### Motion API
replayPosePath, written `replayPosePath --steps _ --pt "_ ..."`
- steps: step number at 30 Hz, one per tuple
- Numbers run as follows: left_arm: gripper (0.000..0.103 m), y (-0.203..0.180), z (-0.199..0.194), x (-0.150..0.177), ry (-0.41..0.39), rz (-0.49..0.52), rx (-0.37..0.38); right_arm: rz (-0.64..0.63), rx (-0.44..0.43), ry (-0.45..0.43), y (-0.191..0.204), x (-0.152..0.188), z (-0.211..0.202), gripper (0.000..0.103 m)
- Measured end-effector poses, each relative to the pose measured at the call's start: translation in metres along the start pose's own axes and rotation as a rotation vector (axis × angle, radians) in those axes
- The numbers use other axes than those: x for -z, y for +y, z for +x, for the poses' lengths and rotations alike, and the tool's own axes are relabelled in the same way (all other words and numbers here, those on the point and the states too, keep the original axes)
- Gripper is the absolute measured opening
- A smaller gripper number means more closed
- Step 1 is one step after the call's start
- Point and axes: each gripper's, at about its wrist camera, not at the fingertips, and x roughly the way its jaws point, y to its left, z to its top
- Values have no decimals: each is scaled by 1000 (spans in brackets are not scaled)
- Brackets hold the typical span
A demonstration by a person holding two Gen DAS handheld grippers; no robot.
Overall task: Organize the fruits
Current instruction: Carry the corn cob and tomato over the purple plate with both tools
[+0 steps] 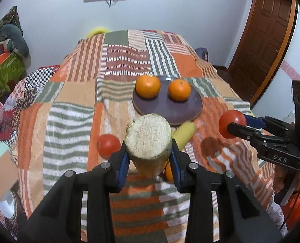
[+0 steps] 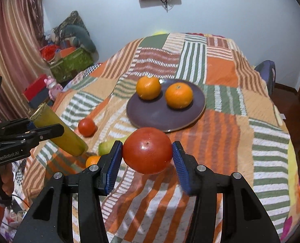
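My left gripper [image 1: 149, 154] is shut on a thick yellow-green stalk piece [image 1: 147, 139] with a pale cut end, held above the bed; it also shows in the right wrist view [image 2: 59, 131]. My right gripper [image 2: 147, 154] is shut on a large red tomato [image 2: 147, 150], held above the cloth in front of the purple plate [image 2: 160, 115]. Two oranges [image 2: 148, 87] [image 2: 179, 95] sit on the plate. A small tomato [image 2: 86, 127], a yellow-green fruit [image 2: 107, 146] and a small orange [image 2: 92, 160] lie on the cloth left of the plate.
The striped patchwork bedspread [image 2: 220, 131] covers the bed. A green box [image 2: 73, 64] with clutter and a pink toy [image 2: 51, 87] stand left of the bed. A brown door [image 1: 265, 40] is at the right. A curtain [image 2: 14, 50] hangs at the far left.
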Motion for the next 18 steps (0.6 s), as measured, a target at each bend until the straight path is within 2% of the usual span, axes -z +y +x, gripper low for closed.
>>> replayPosePath --steps 13,18 --pt "36 -5 24 -47 -32 13 20 1 19 -37 -11 -20 6 47" --pt "36 -13 42 -57 -19 36 31 5 17 -36 -20 -29 16 47"
